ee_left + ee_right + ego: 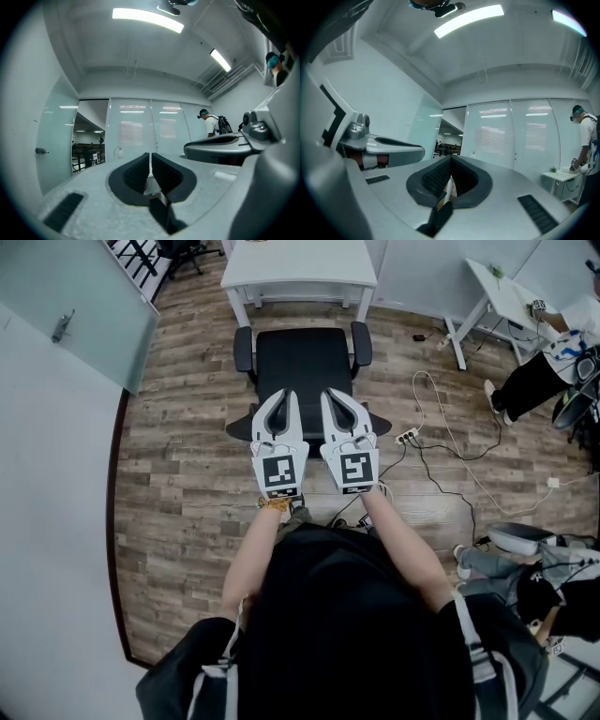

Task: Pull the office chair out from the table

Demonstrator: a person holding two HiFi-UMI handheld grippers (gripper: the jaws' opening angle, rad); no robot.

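Standing behind the black office chair [302, 360], the person holds both grippers side by side over the top of its backrest; I can't tell whether they touch it. The chair faces away from them, toward the white table [300, 268], seat front just short of the tabletop edge, its front-to-back line running straight from person to table. The left gripper [281, 396] has its jaws all but together, with only an empty slit between them. On the right gripper [336, 396] the jaws meet at the tips, also empty.
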